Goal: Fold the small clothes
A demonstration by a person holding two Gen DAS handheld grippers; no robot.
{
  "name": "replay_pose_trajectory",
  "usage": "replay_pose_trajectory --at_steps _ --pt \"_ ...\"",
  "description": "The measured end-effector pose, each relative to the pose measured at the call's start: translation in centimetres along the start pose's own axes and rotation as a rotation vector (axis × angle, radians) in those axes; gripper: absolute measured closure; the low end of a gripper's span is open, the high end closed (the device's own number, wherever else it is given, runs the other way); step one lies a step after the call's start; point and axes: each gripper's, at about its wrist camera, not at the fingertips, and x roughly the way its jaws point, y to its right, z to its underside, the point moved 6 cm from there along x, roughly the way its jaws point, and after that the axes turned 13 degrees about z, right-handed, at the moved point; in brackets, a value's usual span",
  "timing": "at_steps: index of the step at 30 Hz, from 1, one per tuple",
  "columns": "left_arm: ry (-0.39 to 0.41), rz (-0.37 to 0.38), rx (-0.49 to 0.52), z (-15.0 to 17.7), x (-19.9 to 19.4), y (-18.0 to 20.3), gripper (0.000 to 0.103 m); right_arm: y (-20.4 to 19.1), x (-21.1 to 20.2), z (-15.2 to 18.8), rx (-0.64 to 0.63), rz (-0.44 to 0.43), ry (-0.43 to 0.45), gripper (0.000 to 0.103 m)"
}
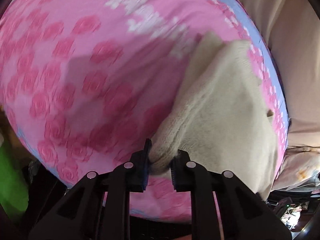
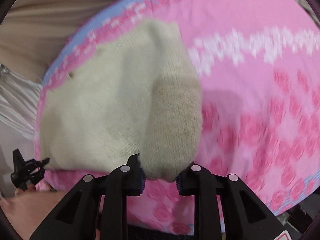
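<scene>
While both tools pinch the cream knit garment (image 1: 220, 104), only the right view shows the left tool (image 2: 30, 170).

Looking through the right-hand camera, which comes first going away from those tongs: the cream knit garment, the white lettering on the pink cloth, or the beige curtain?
1. Cream knit garment, clamped in the right tongs.
2. White lettering, upper right on the pink rose-print cloth.
3. Beige curtain, beyond the cloth's far edge, upper left.

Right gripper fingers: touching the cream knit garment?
Touching. The right wrist view shows both fingers of the right gripper pinching a bunched fold of the cream knit garment.
</scene>
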Motion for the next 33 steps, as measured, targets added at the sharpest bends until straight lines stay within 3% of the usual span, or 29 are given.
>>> replay_pose_trajectory --at_steps 3,4,7,9,11,12,16,18,19,20,23,25,27,29,30,33 --pt "0.04 -0.007 0.037 -0.6 -1.1 1.0 0.08 0.8 -1.2 -0.5 0.043 -0.006 0.027 0.064" --pt "0.07 -0.001 0.068 -1.2 -2.2 2.1 0.08 0.9 -2.7 -1.5 0.033 0.019 0.08 0.061" --pt "0.159 -0.006 0.134 -3.6 -4.4 5.0 0.055 1.4 -5.8 -4.6 0.028 0.025 0.204 0.048" --pt "0.192 0.013 0.153 -5.1 -4.5 6.7 0.055 1.4 -6.2 -6.9 0.056 -0.006 0.227 0.047" --pt "0.193 0.032 0.168 -6.4 -3.1 8.8 0.055 0.3 -6.3 -9.5 0.048 -0.026 0.258 0.057" --pt "0.191 0.035 0.198 -6.9 -2.0 10.2 0.054 -0.3 -6.3 -10.8 0.033 -0.025 0.277 0.057" --pt "0.187 -0.091 0.28 -8.5 2.2 11.4 0.052 -2.0 -3.0 -14.8 0.004 0.025 0.255 0.05" --pt "0.162 -0.146 0.274 -9.4 4.6 10.5 0.063 -2.9 -0.6 -15.1 0.002 0.037 0.221 0.052" --pt "0.142 -0.155 0.268 -9.5 5.2 9.9 0.089 -3.2 0.0 -15.4 -0.014 0.034 0.209 0.071" --pt "0.114 -0.141 0.254 -9.7 5.8 9.5 0.097 -3.5 -0.1 -15.5 -0.026 0.026 0.205 0.097" --pt "0.191 -0.072 0.265 -10.3 3.0 10.3 0.097 -3.9 -4.1 -16.1 -0.007 -0.061 0.303 0.097" --pt "0.222 -0.074 0.297 -10.5 1.7 11.0 0.097 -3.7 -6.0 -16.6 0.01 -0.079 0.353 0.098" --pt "0.212 -0.1 0.283 -10.9 2.3 10.4 0.097 -3.0 -4.6 -17.1 0.0 -0.044 0.331 0.098" --pt "0.19 -0.164 0.265 -11.3 4.2 9.1 0.097 -2.2 0.0 -17.2 -0.038 0.054 0.204 0.093" --pt "0.163 -0.194 0.254 -11.4 5.4 8.3 0.096 -2.0 0.9 -17.0 -0.032 0.06 0.183 0.095" --pt "0.173 -0.177 0.282 -10.7 4.9 9.1 0.094 -2.8 -3.0 -16.7 0.006 -0.007 0.291 0.09"
